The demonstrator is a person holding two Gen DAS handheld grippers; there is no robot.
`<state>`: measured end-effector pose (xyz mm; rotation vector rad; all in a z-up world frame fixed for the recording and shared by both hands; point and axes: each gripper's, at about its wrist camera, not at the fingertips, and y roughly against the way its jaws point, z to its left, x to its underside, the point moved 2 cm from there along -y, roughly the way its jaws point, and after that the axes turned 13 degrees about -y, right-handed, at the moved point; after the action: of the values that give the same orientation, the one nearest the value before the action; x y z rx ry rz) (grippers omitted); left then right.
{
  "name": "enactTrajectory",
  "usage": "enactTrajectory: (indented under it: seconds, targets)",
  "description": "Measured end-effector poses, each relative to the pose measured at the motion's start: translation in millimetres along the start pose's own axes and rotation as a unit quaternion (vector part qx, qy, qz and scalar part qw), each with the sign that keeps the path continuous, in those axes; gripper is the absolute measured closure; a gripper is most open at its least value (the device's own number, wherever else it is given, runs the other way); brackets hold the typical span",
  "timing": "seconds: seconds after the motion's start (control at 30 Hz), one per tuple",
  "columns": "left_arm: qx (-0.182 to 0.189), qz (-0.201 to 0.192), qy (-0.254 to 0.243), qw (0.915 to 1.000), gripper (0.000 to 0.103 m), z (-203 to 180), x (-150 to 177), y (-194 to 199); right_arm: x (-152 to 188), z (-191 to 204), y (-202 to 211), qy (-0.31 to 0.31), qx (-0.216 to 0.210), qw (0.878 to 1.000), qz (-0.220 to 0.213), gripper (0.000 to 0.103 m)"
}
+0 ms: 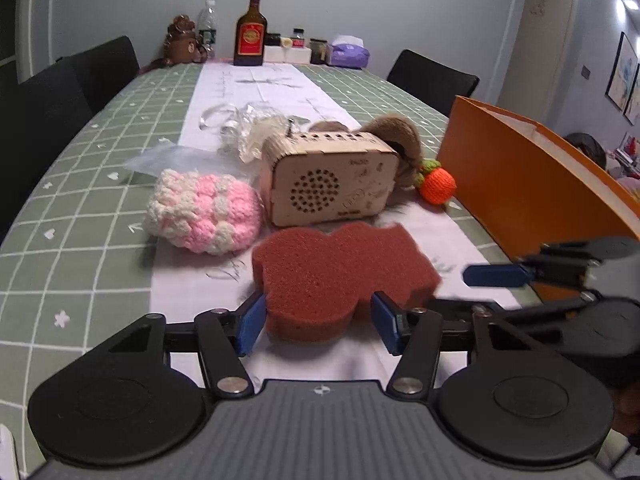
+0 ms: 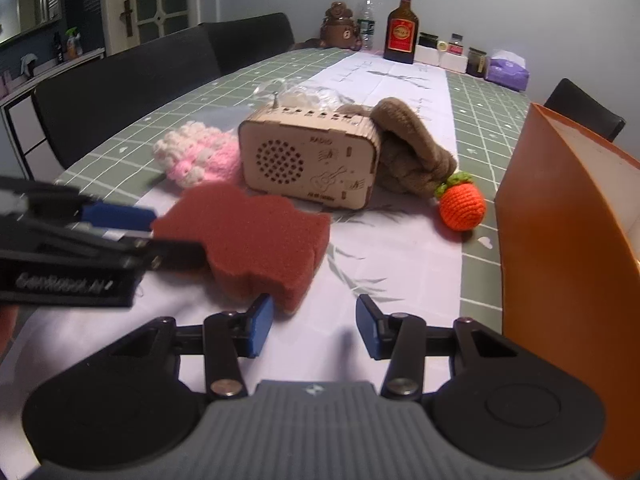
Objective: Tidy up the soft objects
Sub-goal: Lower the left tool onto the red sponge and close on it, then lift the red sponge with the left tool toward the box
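The red sponge (image 1: pixel 340 276) lies on the tabletop (image 1: pixel 80 200), near the wooden radio (image 1: pixel 332 178). The left claw (image 1: pixel 318 322) is spread wide around its near end. The right claw (image 2: pixel 314 326) is spread too, holding nothing, right of the sponge.

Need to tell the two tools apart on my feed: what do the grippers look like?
Both look alike: left gripper and right gripper have blue pads on black linkage arms, silver pivot bolts, round black discs and a ribbed grey body. White lettering marks the left one's side.
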<state>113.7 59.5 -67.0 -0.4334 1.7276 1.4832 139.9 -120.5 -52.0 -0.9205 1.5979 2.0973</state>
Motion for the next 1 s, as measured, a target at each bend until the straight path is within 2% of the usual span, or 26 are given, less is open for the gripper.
enactTrajectory:
  seconds: [0.2, 0.23, 0.3, 0.37, 0.43, 0.47, 0.57, 0.67, 0.77, 0.83, 1.0]
  targets:
    - [0.078, 0.011, 0.022, 0.9966, 0.042, -15.2, 7.0, 8.4, 0.4, -7.5, 0.9, -0.007, 0.016, 1.000, -0.008, 0.058]
    - [0.076, 0.010, 0.020, 0.9968, 0.042, -16.4, 6.6, 9.4, 1.0, -8.3, 2.4, -0.005, 0.020, 1.000, -0.010, 0.058]
    - [0.036, 0.008, -0.003, 0.9993, 0.041, -19.3, 3.5, 12.8, 1.5, -10.4, 6.2, -0.005, 0.023, 1.000, -0.015, 0.058]
    - [-0.020, 0.001, -0.048, 0.9986, 0.027, -24.2, -1.5, 16.9, 0.9, -12.6, 9.7, -0.009, 0.022, 1.000, -0.017, 0.058]
    - [-0.048, -0.013, -0.094, 0.9943, 0.017, -28.6, -6.5, 18.2, -0.1, -13.7, 10.7, -0.013, 0.018, 1.000, -0.018, 0.058]
    - [-0.051, -0.015, -0.113, 0.9922, 0.013, -30.5, -8.9, 16.7, -0.7, -13.9, 10.1, -0.017, 0.014, 1.000, -0.017, 0.058]
    - [-0.058, -0.009, -0.146, 0.9875, 0.012, -33.1, -13.9, 5.4, -1.1, -12.6, 6.5, -0.021, 0.009, 1.000, -0.015, 0.057]
    - [-0.041, 0.010, -0.160, 0.9862, 0.012, -33.9, -11.2, -11.0, -0.7, -15.9, 5.2, -0.028, 0.015, 0.999, -0.015, 0.053]
    - [-0.056, 0.002, -0.173, 0.9833, 0.012, -34.0, -7.7, -20.1, -1.9, -21.7, 4.6, -0.039, 0.017, 0.999, -0.014, 0.048]
    - [-0.056, -0.010, -0.172, 0.9835, 0.011, -31.3, -7.1, -21.0, -2.3, -24.7, 2.9, -0.041, 0.018, 0.999, -0.010, 0.046]
    - [-0.044, -0.003, -0.144, 0.9885, 0.003, -21.1, -4.8, -28.0, -2.0, -28.8, -3.3, -0.050, 0.017, 0.999, -0.002, 0.042]
